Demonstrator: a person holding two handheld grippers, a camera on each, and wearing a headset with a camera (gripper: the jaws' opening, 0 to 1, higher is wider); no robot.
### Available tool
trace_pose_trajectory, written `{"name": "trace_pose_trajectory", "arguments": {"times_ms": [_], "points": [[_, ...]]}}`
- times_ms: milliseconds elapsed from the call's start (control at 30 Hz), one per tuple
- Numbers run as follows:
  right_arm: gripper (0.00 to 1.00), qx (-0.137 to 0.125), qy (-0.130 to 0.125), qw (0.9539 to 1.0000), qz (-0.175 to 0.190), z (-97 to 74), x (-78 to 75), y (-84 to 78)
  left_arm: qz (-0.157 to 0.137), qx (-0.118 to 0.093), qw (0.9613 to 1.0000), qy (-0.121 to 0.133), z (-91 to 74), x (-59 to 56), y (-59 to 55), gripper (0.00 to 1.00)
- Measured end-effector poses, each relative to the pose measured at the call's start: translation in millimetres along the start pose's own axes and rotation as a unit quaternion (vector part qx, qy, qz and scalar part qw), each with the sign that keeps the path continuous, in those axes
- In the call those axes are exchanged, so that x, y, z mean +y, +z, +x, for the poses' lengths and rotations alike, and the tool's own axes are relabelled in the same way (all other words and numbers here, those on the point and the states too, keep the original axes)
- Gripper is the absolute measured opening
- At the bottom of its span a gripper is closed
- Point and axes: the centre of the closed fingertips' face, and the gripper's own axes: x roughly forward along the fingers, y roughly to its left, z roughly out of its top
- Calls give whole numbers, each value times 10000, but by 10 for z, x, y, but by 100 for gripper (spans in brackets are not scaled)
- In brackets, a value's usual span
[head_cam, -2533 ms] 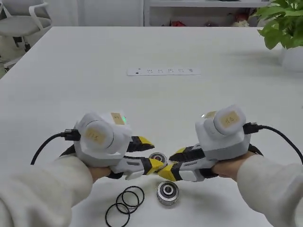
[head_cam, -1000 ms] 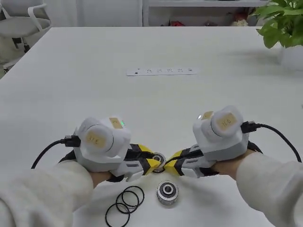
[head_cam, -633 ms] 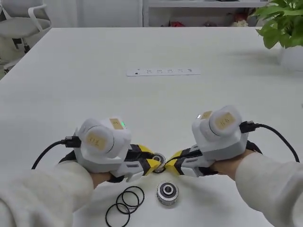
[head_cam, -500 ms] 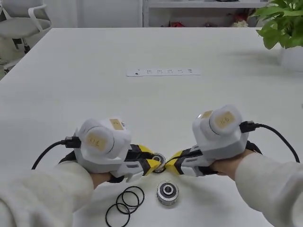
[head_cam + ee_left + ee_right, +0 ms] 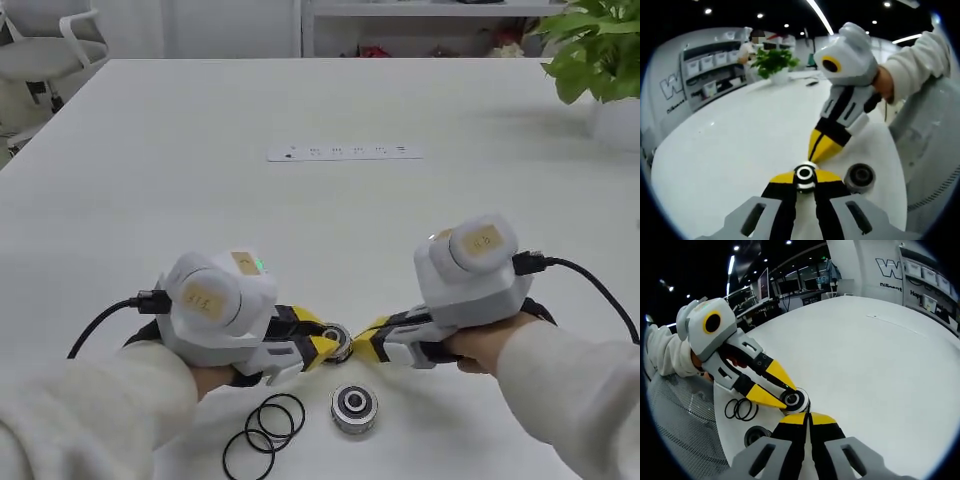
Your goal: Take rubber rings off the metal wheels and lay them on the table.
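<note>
Wheel (image 5: 805, 175) sits clamped in our left gripper (image 5: 320, 342), just ahead of our right gripper (image 5: 808, 416), whose jaws are closed at its rim, though what they pinch we cannot tell.

Office-like lab: white table (image 5: 300, 100), swivel chair (image 5: 50, 45), binned shelves (image 5: 705, 75), potted plant (image 5: 590, 50)
</note>
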Motion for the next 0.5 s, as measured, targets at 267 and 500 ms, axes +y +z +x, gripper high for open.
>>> {"name": "trace_pose_trajectory", "arguments": {"times_ms": [267,500], "points": [[0,-183,77,9992,352,-20,7,57,4,-1,10000,5,2,4,-3,14],[0,-199,85,9990,379,-21,34,95,72,27,10000,11,3,6,-3,14]]}}
